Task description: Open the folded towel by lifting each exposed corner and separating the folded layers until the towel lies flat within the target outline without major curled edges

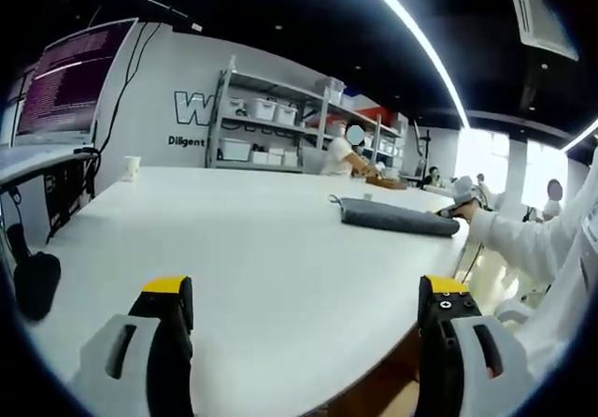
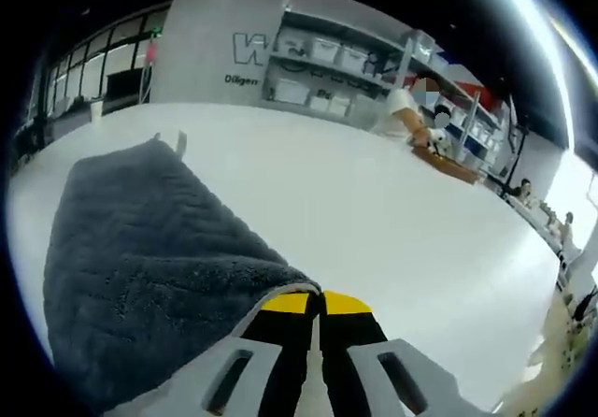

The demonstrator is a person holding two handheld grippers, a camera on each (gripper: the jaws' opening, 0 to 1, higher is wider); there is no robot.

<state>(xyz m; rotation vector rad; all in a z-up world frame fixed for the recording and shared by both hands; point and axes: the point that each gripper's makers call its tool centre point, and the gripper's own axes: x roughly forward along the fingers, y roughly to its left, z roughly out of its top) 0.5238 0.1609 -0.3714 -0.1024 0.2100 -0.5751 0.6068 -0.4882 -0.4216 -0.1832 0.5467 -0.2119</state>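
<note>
Yellow-tipped and spread wide, the left gripper [image 1: 304, 295] hovers over the near part of the white table [image 1: 252, 249] with nothing between its jaws. Farther right in the left gripper view, the folded grey towel [image 1: 397, 217] lies near the table's far edge, where the right gripper [image 1: 455, 209] meets its end. In the right gripper view, that gripper's [image 2: 318, 301] jaws are clenched on the towel's near corner, the cloth [image 2: 149, 249] spreading to the left.

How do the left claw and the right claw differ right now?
The left claw is open and empty; the right claw is shut on the towel corner. The left claw hovers over bare table, far from the towel; the right claw is at it. Both have yellow tips.
</note>
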